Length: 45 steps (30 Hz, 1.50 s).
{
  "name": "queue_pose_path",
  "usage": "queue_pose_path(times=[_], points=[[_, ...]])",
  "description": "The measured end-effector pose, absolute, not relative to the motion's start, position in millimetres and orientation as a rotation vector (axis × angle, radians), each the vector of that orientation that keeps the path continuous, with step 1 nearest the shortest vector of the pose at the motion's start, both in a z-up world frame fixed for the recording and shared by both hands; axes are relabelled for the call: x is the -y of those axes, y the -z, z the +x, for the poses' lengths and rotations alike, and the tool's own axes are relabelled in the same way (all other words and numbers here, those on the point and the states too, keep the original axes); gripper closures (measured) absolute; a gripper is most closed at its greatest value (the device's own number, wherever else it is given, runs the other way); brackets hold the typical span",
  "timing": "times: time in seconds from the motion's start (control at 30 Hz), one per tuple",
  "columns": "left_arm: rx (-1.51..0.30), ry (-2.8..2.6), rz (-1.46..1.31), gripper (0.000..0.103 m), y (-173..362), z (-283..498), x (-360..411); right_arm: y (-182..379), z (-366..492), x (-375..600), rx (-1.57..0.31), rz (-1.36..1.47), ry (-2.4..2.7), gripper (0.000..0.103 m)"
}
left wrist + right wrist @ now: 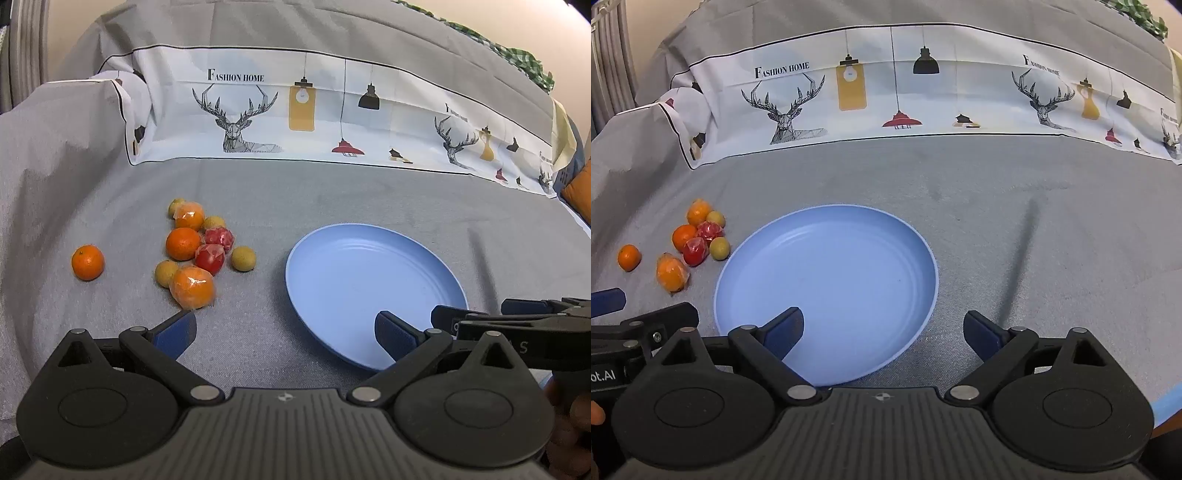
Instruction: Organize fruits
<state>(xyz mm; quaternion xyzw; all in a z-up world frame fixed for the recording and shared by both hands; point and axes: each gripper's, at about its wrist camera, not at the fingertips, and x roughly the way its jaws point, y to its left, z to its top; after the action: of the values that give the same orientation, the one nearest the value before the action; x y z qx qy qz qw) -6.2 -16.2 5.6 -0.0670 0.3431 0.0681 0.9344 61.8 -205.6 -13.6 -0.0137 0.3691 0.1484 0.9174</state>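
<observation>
A blue plate (351, 273) lies empty on the grey cloth; it also shows in the right wrist view (849, 258). Left of it is a cluster of fruits (195, 251): oranges, two red fruits and small yellow-green ones, some wrapped in plastic. One orange (88, 262) lies apart at the far left. My left gripper (284, 332) is open and empty, its left finger just short of a wrapped orange (192, 287). My right gripper (882, 332) is open and empty over the plate's near edge. The fruits show in the right wrist view (698, 240).
A white printed cloth (295, 110) with deer and lamps runs along the back, draped up a raised grey surface. An orange object (580, 192) sits at the far right edge. The right gripper's body (517, 325) shows beside the plate.
</observation>
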Motion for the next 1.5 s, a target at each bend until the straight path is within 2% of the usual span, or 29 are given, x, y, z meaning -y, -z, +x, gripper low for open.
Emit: queue_pose_path(times=[0.1,0.23,0.27,0.5,0.63,1.07,1.17,1.37,1.5], points=[[-0.703,-0.138,-0.142,0.0,-5.4,-6.6,15.6,15.8,64.8,204.8,-0.771,-0.042,-0.308,0.017],[-0.708,-0.138,-0.149,0.0,-5.4,-6.2,15.4,24.6,65.8,200.4,-0.806,-0.06,-0.312,0.041],[-0.709,-0.138,-0.15,0.0,-5.7,-6.0,15.2,26.0,66.2,200.6,-0.817,-0.055,-0.309,0.042],[-0.709,-0.133,-0.156,0.0,-5.9,-5.6,13.8,41.8,74.1,200.3,-0.854,-0.04,-0.299,0.043],[-0.707,-0.135,-0.161,0.0,-5.6,-6.0,13.3,48.0,73.1,196.1,-0.891,-0.05,-0.304,0.047],[-0.719,-0.124,-0.147,0.0,-4.3,-4.8,16.1,37.9,65.7,205.5,-0.902,-0.045,-0.301,0.051],[-0.727,-0.115,-0.14,0.0,-2.4,-3.8,17.9,31.6,64.0,205.7,-0.872,-0.046,-0.311,0.05],[-0.732,-0.104,-0.132,0.0,-0.5,-4.3,20.1,25.8,61.7,200.2,-0.84,-0.093,-0.306,0.041],[-0.735,-0.098,-0.137,0.0,-0.2,-3.9,20.3,24.1,62.1,199.8,-0.824,-0.09,-0.289,0.041]])
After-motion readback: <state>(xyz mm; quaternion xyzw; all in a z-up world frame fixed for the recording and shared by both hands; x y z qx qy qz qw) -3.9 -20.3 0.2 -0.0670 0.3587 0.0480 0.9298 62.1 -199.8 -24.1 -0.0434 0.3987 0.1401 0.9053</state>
